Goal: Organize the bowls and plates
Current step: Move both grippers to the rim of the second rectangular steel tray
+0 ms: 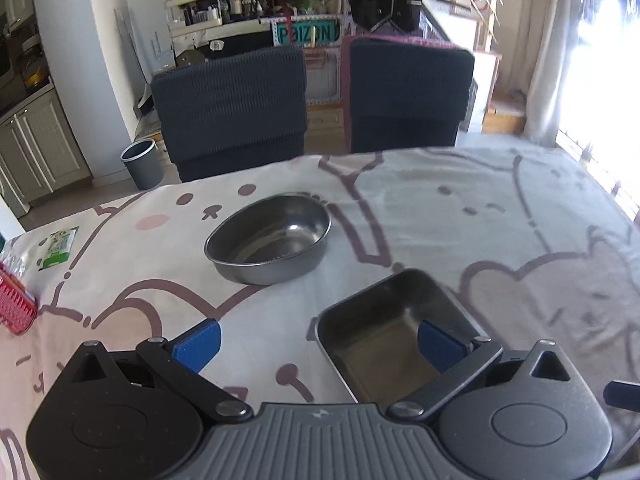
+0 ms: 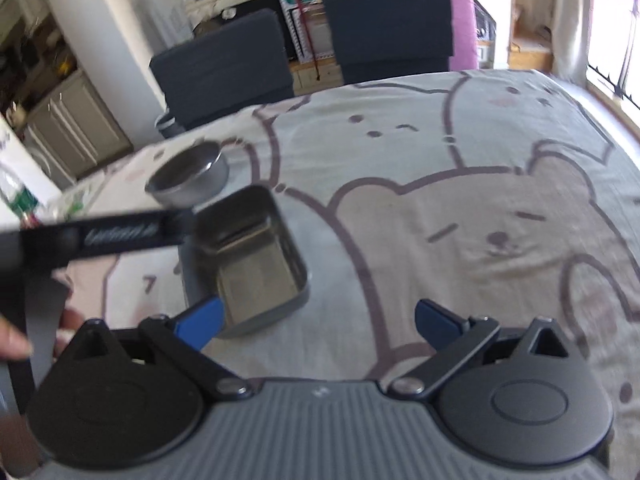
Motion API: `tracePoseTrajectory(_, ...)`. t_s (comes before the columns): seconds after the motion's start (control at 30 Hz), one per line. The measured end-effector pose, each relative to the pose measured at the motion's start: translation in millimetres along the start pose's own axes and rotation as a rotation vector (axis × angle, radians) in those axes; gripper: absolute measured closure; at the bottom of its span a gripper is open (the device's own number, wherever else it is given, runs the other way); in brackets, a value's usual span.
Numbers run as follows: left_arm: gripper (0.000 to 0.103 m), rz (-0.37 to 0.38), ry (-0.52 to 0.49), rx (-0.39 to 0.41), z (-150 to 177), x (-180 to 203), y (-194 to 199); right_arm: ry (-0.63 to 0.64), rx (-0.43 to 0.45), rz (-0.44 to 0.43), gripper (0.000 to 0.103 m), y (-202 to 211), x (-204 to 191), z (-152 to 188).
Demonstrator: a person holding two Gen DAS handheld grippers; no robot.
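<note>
A round steel bowl (image 1: 269, 238) stands on the bear-print tablecloth (image 1: 500, 232) in the left wrist view. Nearer, a square steel dish (image 1: 384, 332) sits to its right. My left gripper (image 1: 318, 342) is open; its right blue fingertip (image 1: 440, 346) hangs over the dish's inside, touching nothing. In the right wrist view the square dish (image 2: 256, 256) lies left of centre with the round bowl (image 2: 190, 180) behind it. My right gripper (image 2: 318, 320) is open and empty, its left fingertip (image 2: 200, 322) at the dish's near corner. The left gripper's dark arm (image 2: 112, 236) crosses at the left.
Two dark chairs (image 1: 232, 108) (image 1: 408, 92) stand at the table's far edge. A red item (image 1: 14, 308) and a green packet (image 1: 58, 248) lie at the left edge. A grey bin (image 1: 142, 164) stands on the floor. A hand (image 2: 16, 340) shows at the left.
</note>
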State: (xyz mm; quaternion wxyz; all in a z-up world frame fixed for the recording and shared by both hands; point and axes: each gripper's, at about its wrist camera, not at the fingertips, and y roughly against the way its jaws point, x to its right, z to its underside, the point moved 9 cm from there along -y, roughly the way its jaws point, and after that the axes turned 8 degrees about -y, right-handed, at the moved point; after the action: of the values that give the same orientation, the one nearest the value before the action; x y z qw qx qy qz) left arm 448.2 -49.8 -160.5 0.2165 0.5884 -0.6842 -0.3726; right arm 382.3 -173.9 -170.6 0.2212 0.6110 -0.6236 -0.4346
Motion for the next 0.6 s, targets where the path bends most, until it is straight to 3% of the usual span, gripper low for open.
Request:
tracePoseTrajectory(0.3,0.000,-0.006,-0.059,-0.036,2,1,-39,0.010,-0.052,0.044,0.000,-39,-26,8)
tracePoseTrajectory(0.6,0.000,-0.036,0.006,-0.036,3,-27,-44,0.073,-0.097,0.085,0.000,-49,-30,19)
